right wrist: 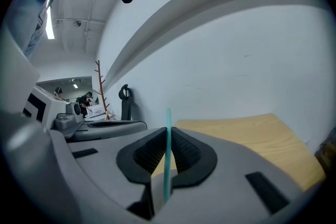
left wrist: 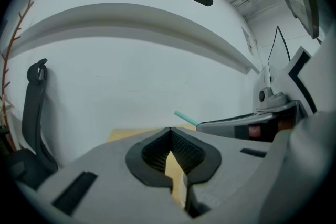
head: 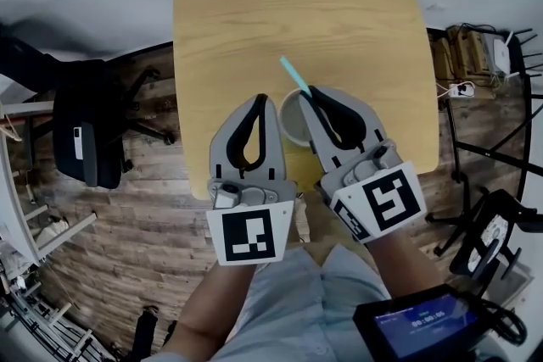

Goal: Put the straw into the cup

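One straw (right wrist: 167,157) pinched in right claw (right wrist: 168,132); cup (head: 293,121) only in head view.

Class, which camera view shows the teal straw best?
The right gripper view: the straw runs upright and close up, pinched between the right tongs. The head view shows only its upper end sticking out past the tongs, by the cup. The left gripper view shows just a short tip.
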Motion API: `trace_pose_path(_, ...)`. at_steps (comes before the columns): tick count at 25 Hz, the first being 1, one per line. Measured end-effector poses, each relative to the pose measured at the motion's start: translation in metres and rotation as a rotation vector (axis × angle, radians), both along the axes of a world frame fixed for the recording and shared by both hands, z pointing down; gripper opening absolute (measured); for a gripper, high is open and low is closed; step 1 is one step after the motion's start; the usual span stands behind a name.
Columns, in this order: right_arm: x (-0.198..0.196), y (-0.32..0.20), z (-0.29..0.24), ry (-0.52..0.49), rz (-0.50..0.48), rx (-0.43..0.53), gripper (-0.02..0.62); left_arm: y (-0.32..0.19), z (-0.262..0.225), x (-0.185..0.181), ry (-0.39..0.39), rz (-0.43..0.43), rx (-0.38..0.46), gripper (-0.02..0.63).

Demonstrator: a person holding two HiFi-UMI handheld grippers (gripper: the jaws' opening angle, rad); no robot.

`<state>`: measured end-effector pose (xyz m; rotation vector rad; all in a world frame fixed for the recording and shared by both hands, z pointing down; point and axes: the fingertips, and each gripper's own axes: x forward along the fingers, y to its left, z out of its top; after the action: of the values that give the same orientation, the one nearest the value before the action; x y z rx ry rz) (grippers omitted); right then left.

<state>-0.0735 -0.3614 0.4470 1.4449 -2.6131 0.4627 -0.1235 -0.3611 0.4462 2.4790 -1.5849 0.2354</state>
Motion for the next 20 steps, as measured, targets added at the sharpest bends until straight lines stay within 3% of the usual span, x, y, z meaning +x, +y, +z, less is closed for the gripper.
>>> trace_pose_path(10,-0.003,-0.007,0.011,0.013,0.005,-0.009,0.030,-0.006,0.016,-0.007,0.010,-0.014,-0.031,-0.002)
trace_pose_path(20,0.008,-0.009,0.009,0.042,0.022,-0.019,0.057,-0.012,0.002,-0.004,0.027,-0.016,-0.006,-0.002)
